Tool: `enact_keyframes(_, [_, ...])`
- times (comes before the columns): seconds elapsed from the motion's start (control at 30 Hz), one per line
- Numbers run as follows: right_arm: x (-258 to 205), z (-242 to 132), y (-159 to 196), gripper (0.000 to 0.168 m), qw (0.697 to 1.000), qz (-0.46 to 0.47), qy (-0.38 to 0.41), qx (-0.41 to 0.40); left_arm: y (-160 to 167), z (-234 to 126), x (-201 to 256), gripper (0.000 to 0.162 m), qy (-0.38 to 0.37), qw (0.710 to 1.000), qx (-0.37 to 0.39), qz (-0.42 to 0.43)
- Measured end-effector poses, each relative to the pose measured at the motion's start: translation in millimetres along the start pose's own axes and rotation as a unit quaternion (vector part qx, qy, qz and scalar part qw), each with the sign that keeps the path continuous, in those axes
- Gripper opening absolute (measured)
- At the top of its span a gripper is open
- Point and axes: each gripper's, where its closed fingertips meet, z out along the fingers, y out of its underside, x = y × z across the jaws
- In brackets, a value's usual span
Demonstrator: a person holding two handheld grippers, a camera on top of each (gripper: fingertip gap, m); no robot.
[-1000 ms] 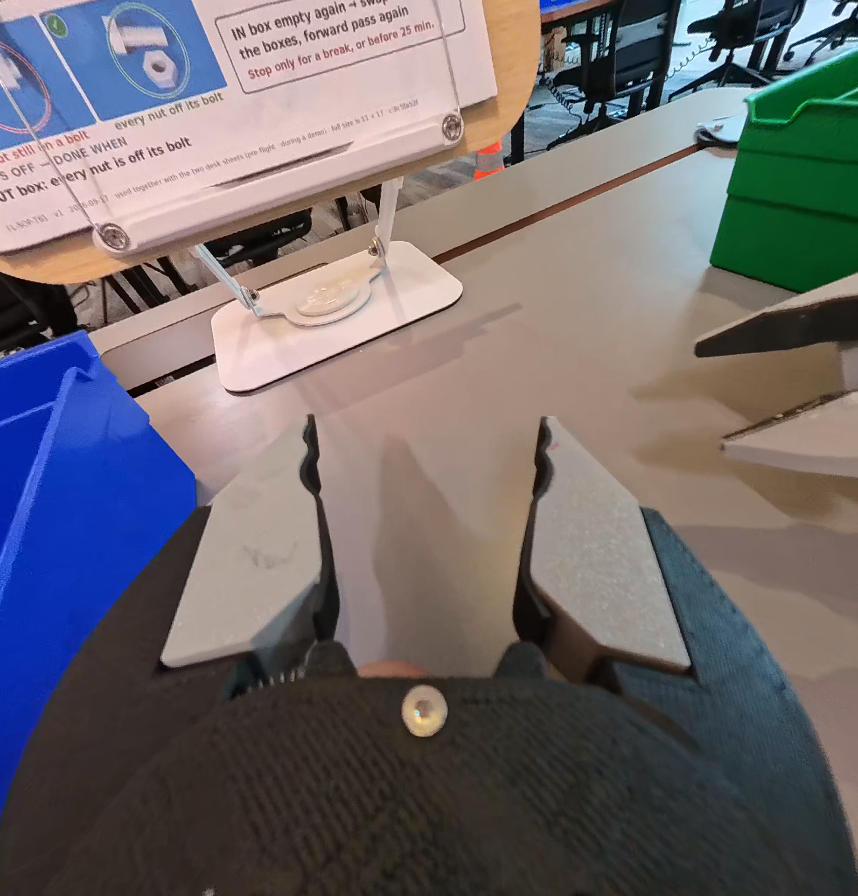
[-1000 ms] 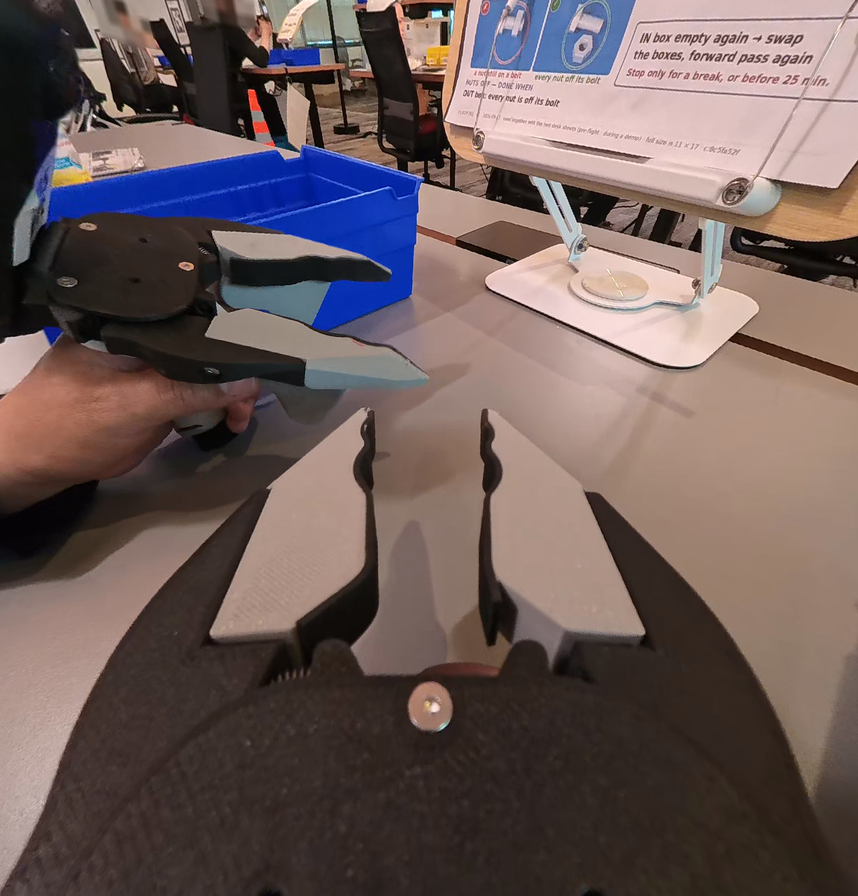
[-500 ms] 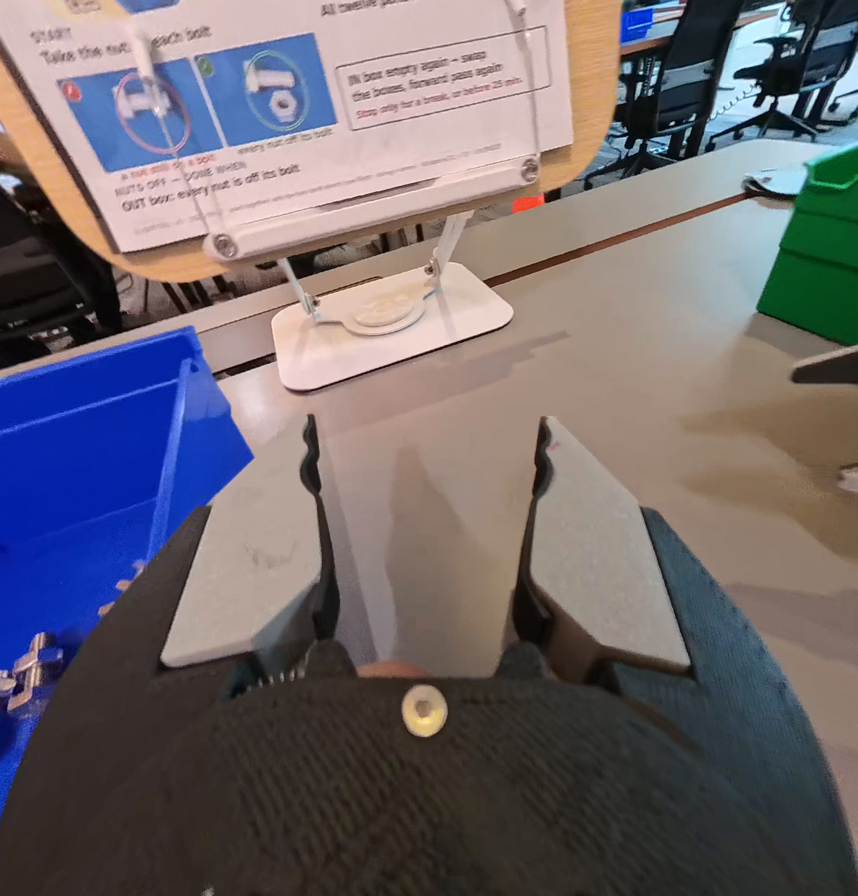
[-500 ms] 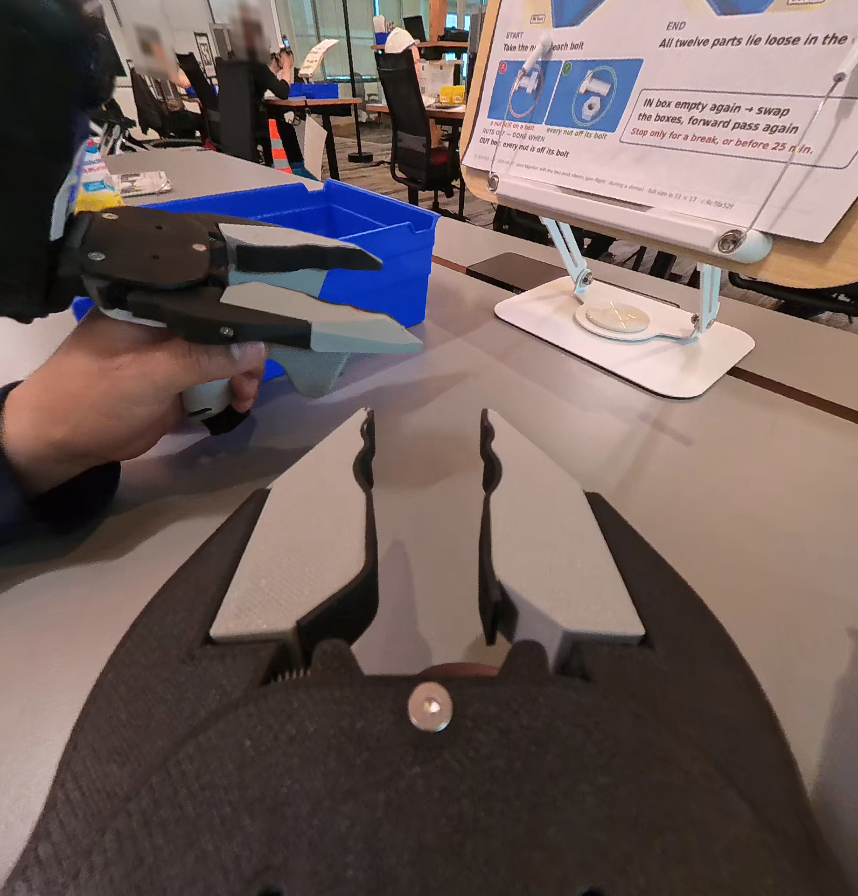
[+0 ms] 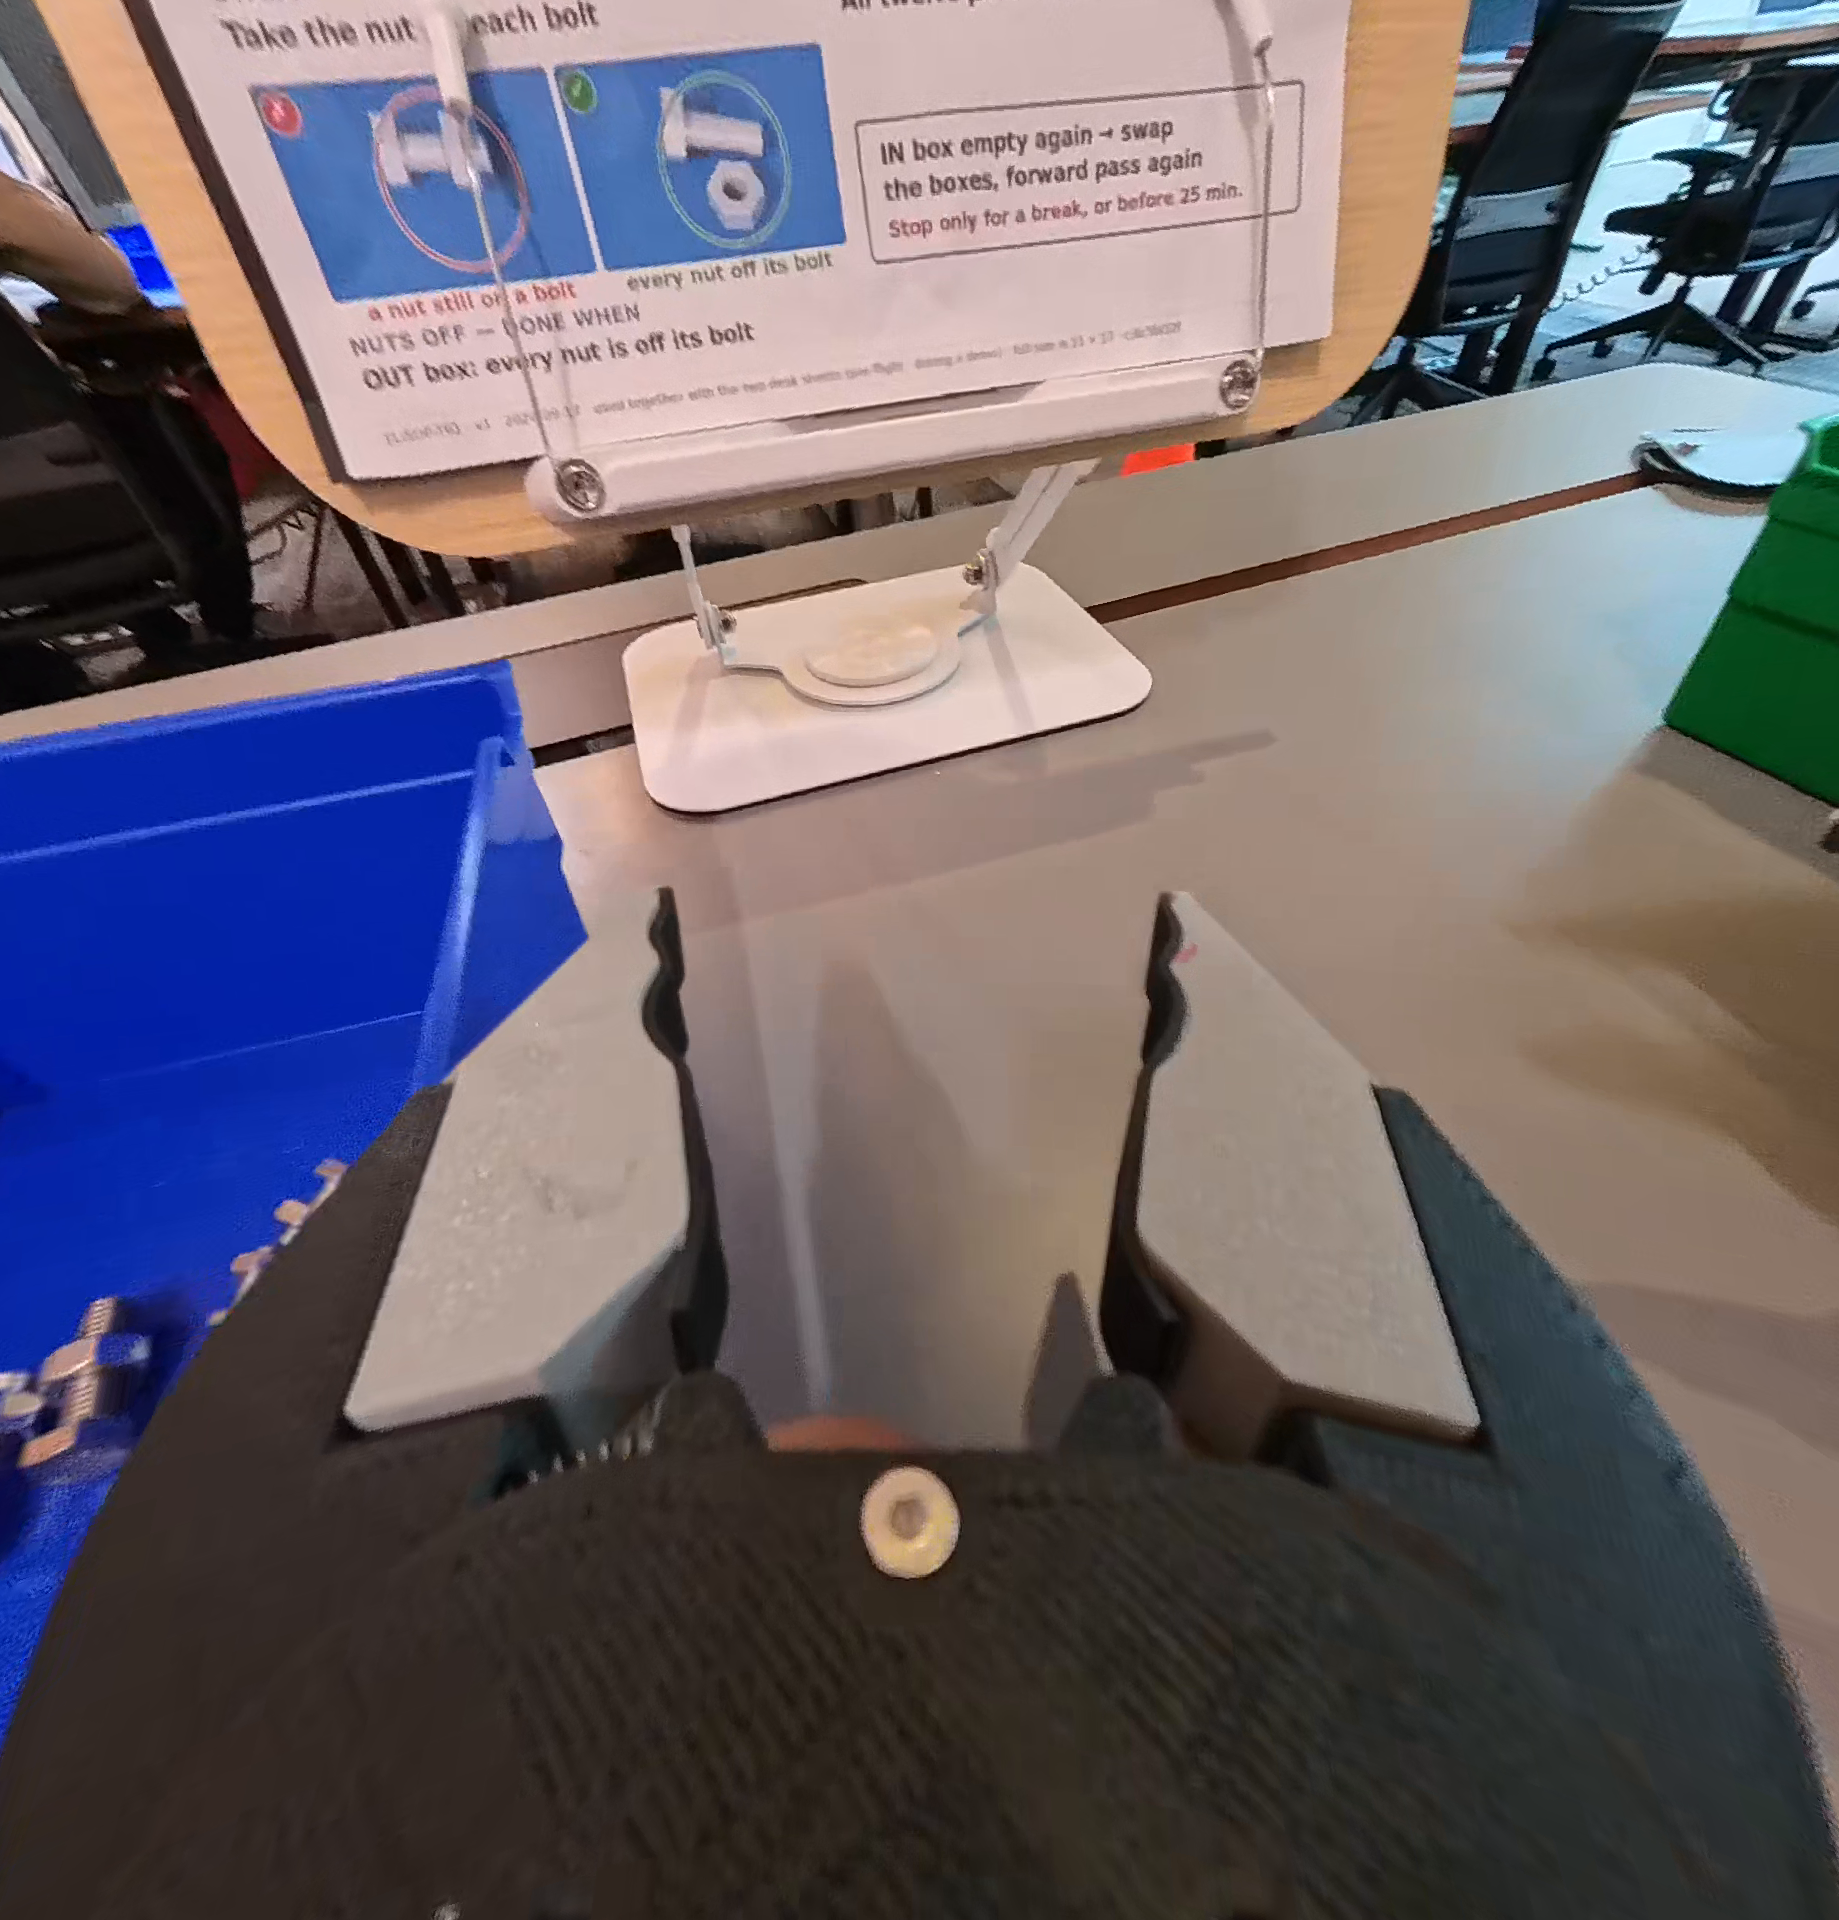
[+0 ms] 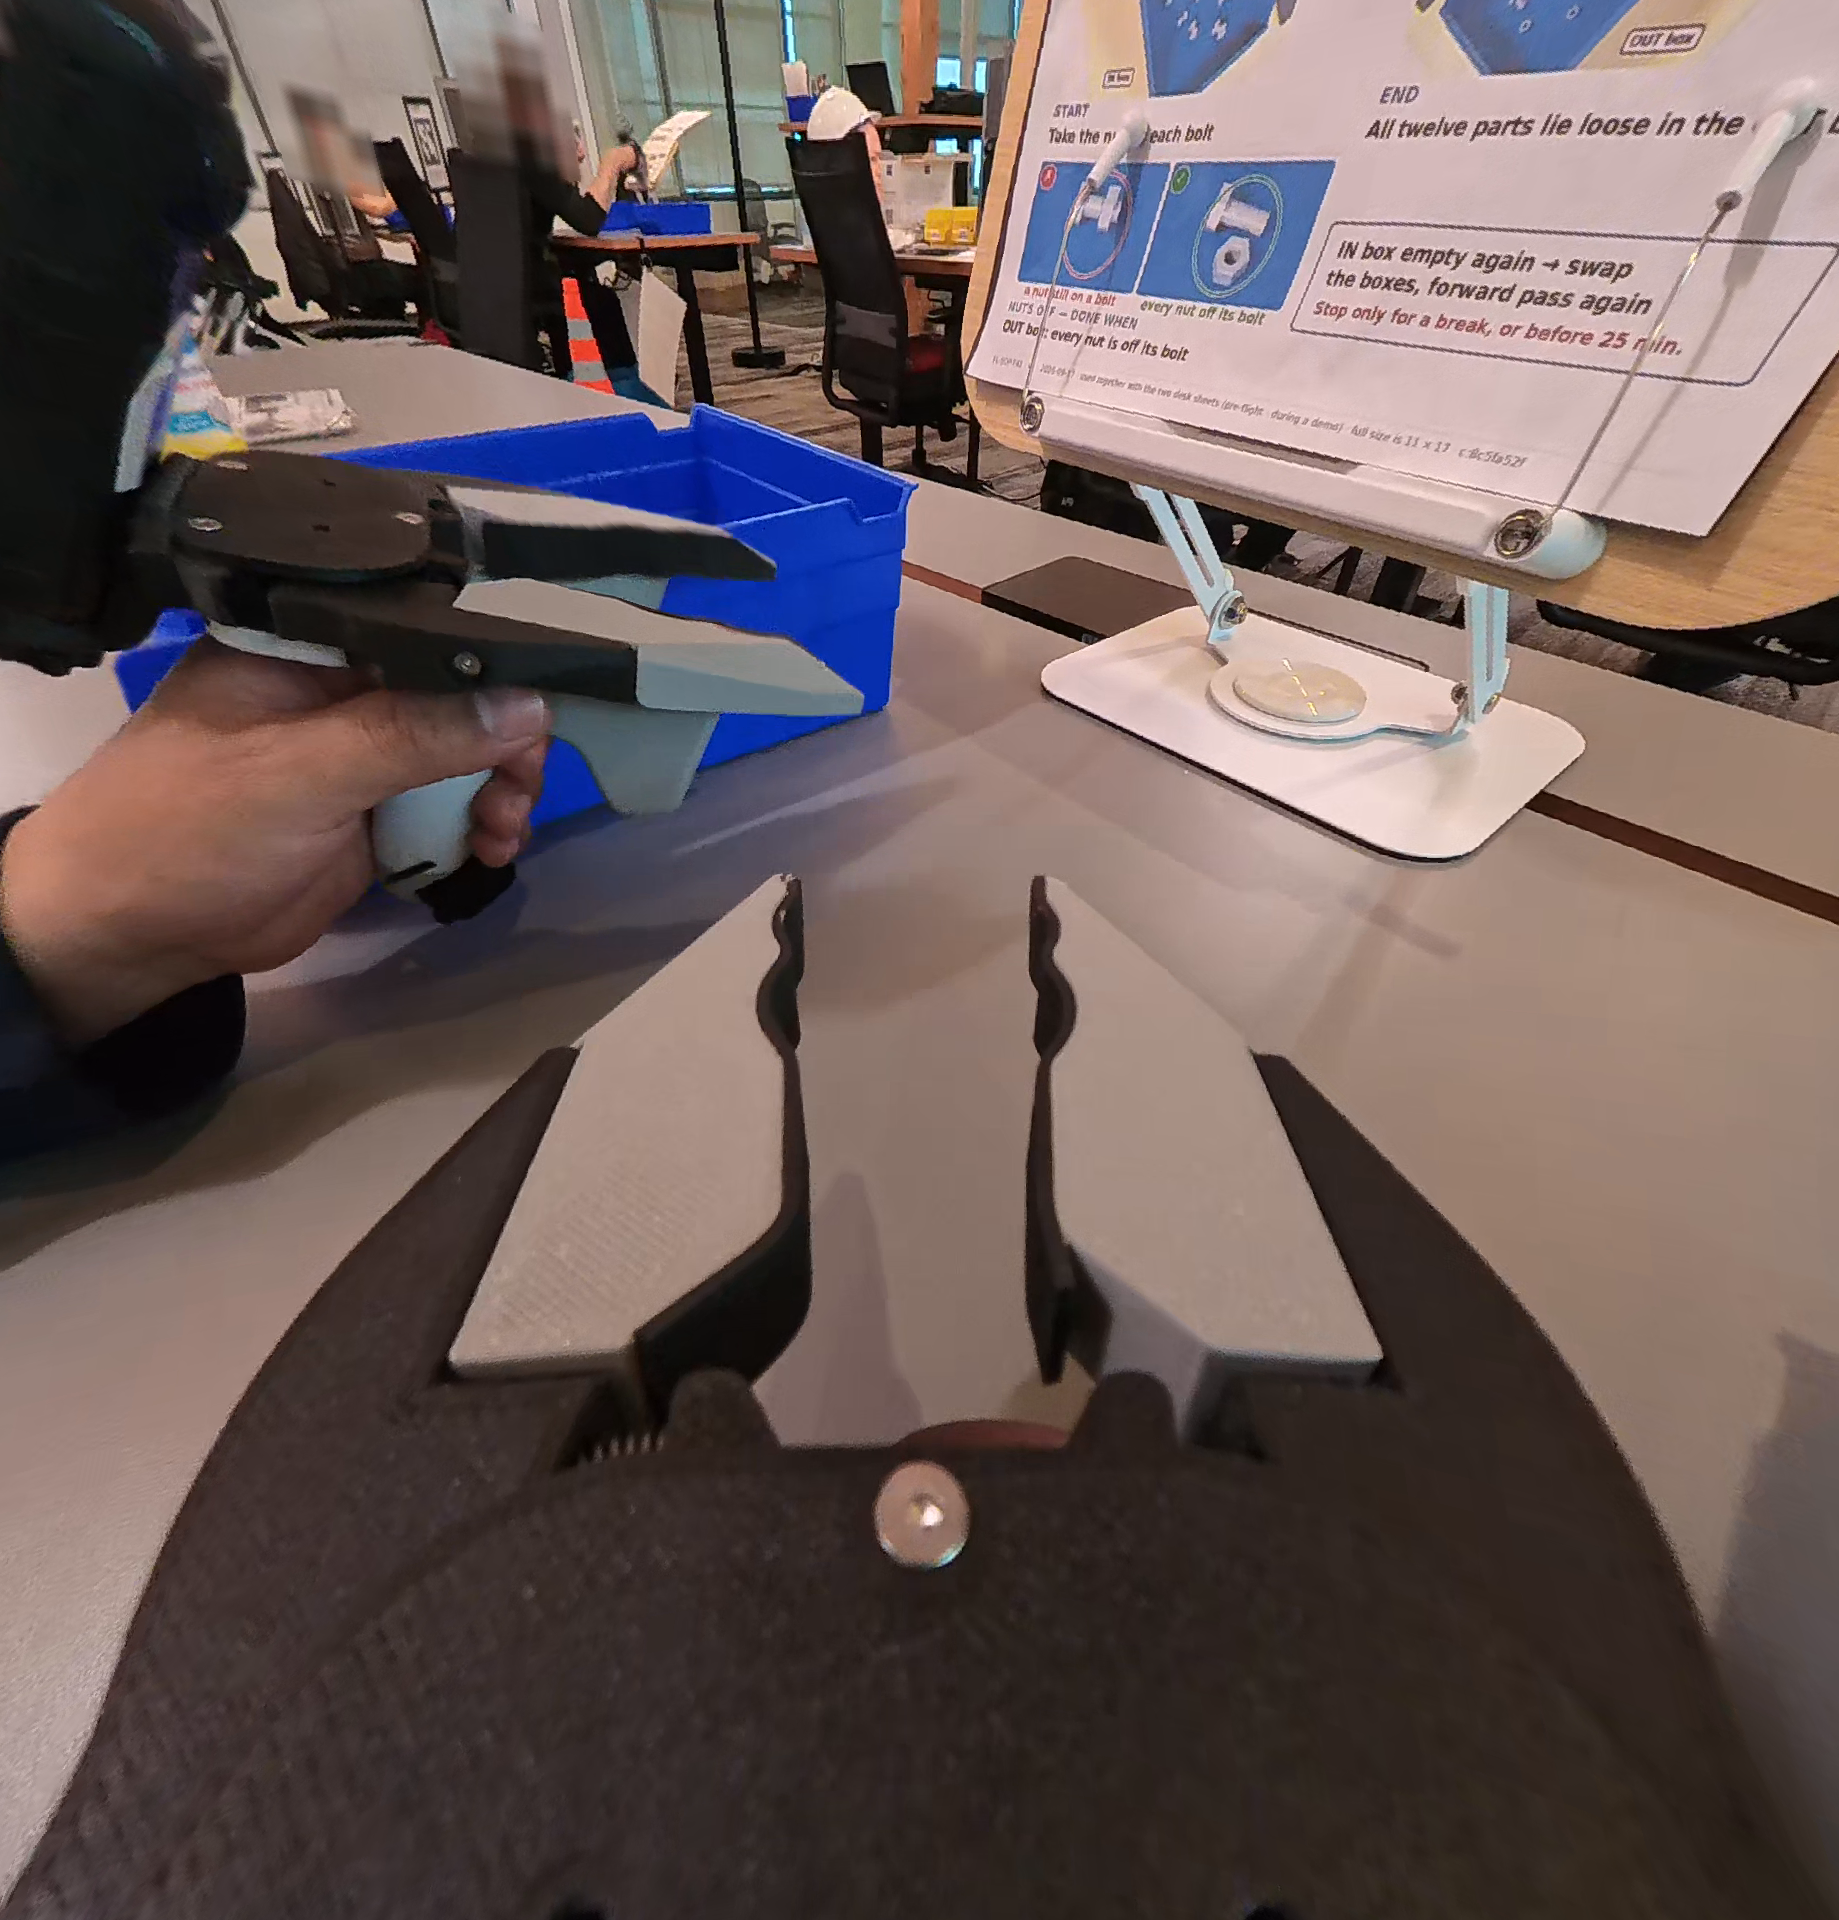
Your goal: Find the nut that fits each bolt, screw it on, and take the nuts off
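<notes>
My left gripper is open and empty, held over the grey table just right of the blue bin. Metal bolts with nuts lie in the bin's near corner at the lower left, partly hidden by the gripper body. My right gripper is open and empty above the table. In the right wrist view the left gripper shows side-on, held by a hand in front of the blue bin.
A white stand bearing an instruction sheet stands at the back of the table; it also shows in the right wrist view. A green bin sits at the right. Office chairs and desks lie beyond the table.
My left gripper has risen and swung left toward the blue bin, so the bin's inside and the bolts have come into view. The right gripper has pulled back and up a little.
</notes>
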Motion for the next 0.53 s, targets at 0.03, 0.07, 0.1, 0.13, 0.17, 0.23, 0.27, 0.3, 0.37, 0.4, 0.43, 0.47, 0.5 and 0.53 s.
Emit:
enact_keyframes(0.03, [0, 0, 0, 0.041, 1.000, -0.001, 0.001, 0.000, 1, 1, 2, 0.089, 0.004, 1.000, -0.003, -0.001])
enact_keyframes(0.07, [0, 0, 0, 0.041, 1.000, -0.002, 0.002, 0.001, 2, 1, 5, 0.089, 0.008, 1.000, -0.006, 0.001])
enact_keyframes(0.1, [1, 0, -1, 0.041, 1.000, -0.004, 0.004, 0.002, 3, 1, 7, 0.089, 0.010, 1.000, -0.007, 0.003])
enact_keyframes(0.13, [2, -1, -1, 0.041, 1.000, -0.004, 0.006, 0.002, 3, 1, 10, 0.089, 0.012, 1.000, -0.006, 0.004])
enact_keyframes(0.17, [3, -1, -1, 0.041, 1.000, -0.005, 0.008, 0.003, 2, 0, 13, 0.089, 0.015, 1.000, -0.005, 0.004])
enact_keyframes(0.23, [5, -1, -1, 0.041, 1.000, -0.004, 0.010, 0.004, 2, -1, 19, 0.088, 0.021, 1.000, -0.004, 0.007])
enact_keyframes(0.27, [6, -2, -1, 0.041, 1.000, -0.003, 0.012, 0.003, 2, -1, 22, 0.088, 0.023, 1.000, -0.004, 0.012])
enact_keyframes(0.3, [7, -1, -1, 0.041, 1.000, -0.003, 0.013, 0.003, 3, -1, 23, 0.088, 0.023, 1.000, -0.006, 0.017])
enact_keyframes(0.37, [10, -1, 1, 0.041, 1.000, -0.003, 0.016, 0.000, 5, 0, 23, 0.088, 0.022, 0.999, -0.010, 0.024])
enact_keyframes(0.4, [11, 0, 2, 0.041, 1.000, -0.003, 0.018, -0.003, 6, 0, 23, 0.088, 0.023, 0.999, -0.012, 0.023])
enact_keyframes(0.43, [12, 0, 4, 0.041, 1.000, -0.003, 0.020, -0.005, 7, 0, 24, 0.088, 0.026, 0.999, -0.013, 0.021])
enact_keyframes(0.47, [13, 1, 5, 0.041, 1.000, -0.002, 0.021, -0.007, 8, 0, 24, 0.088, 0.027, 0.999, -0.015, 0.019])
enact_keyframes(0.5, [14, 1, 6, 0.041, 1.000, -0.002, 0.023, -0.009, 9, 0, 24, 0.088, 0.028, 0.999, -0.016, 0.017])
enact_keyframes(0.53, [15, 2, 7, 0.041, 1.000, -0.001, 0.025, -0.011, 9, 1, 23, 0.088, 0.028, 0.999, -0.017, 0.017])
